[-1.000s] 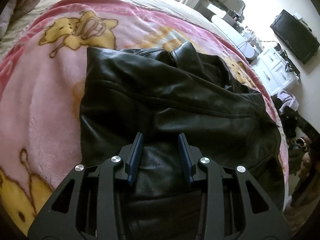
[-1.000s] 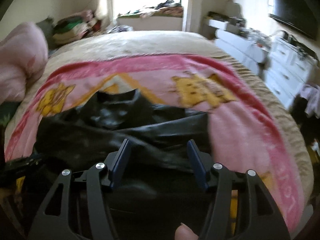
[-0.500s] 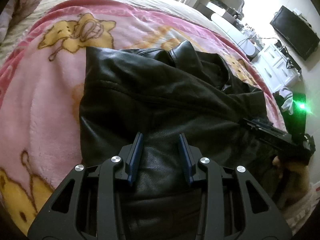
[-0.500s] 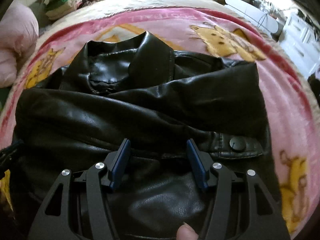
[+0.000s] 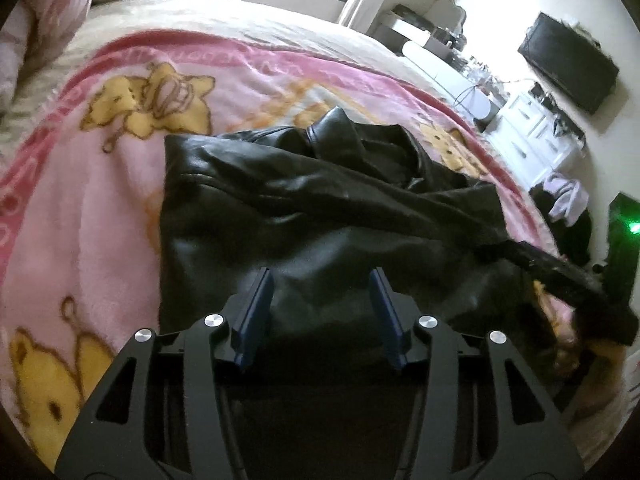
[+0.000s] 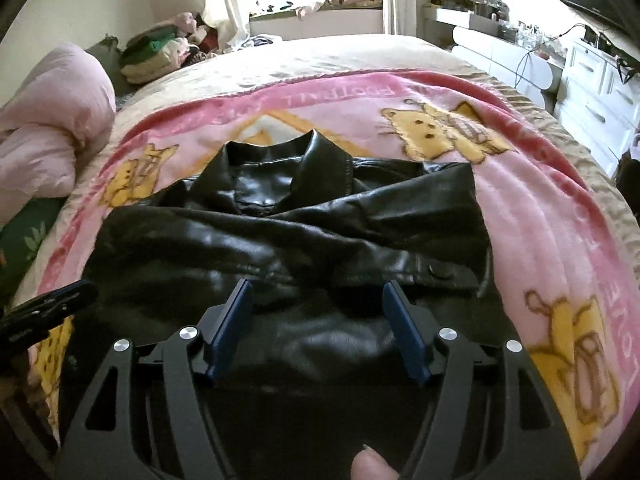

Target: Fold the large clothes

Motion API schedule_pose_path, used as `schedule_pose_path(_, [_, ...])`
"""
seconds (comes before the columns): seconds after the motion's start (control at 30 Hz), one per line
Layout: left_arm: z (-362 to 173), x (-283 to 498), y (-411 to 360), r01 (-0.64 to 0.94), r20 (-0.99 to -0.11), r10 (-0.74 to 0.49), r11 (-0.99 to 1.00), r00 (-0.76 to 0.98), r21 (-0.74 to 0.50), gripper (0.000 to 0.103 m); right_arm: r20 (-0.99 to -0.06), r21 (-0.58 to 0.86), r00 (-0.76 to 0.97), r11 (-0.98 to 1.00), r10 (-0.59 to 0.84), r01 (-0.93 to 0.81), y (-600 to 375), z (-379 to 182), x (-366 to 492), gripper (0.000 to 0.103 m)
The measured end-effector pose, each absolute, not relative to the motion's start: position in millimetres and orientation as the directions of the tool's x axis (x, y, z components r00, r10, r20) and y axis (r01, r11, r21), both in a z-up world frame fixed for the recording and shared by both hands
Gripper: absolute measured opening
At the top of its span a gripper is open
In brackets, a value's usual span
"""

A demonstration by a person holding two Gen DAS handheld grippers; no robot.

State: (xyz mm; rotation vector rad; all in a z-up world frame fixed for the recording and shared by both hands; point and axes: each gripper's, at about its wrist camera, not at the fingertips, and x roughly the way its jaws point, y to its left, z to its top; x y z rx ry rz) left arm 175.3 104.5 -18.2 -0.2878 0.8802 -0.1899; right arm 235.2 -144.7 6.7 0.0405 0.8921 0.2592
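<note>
A black leather jacket (image 5: pixel 320 208) lies on the pink cartoon blanket (image 5: pixel 80 216), collar at the far end, both sleeves folded across its front. It also shows in the right wrist view (image 6: pixel 296 248), with a snap cuff (image 6: pixel 440 270) at its right. My left gripper (image 5: pixel 320 300) is open and empty, just above the jacket's near hem. My right gripper (image 6: pixel 316 312) is open and empty over the near hem too. The right gripper shows at the right of the left wrist view (image 5: pixel 576 280), and the left one at the left edge of the right wrist view (image 6: pixel 44 312).
The blanket (image 6: pixel 540 216) covers a beige bed (image 6: pixel 340 56). A pink duvet (image 6: pixel 48 128) and piled clothes (image 6: pixel 160 52) lie at the far left. White drawers (image 6: pixel 592 92) and a dark screen (image 5: pixel 568 64) stand to the right of the bed.
The left gripper's jaws have opened wider and it has lifted back a little. The right gripper pulled back from close over the jacket; the jacket stays folded.
</note>
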Motion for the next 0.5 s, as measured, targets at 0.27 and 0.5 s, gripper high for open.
schedule_pose_path(0.27, [-40.1,173.7,85.0,0.093,-0.78,-0.328,0.939,0.533,-0.331,0.02,-0.746,0.168,0.603,0.956,0.283,-0.241,-144.5,14.1,203.5,0.067])
schedule_pose_path(0.5, [-49.8,175.9,81.4,0.092,-0.798,-0.308,0.948,0.518,-0.306,0.02,-0.786,0.125,0.56,0.954,0.263,-0.272,-124.5,1.6,202.5,0.068])
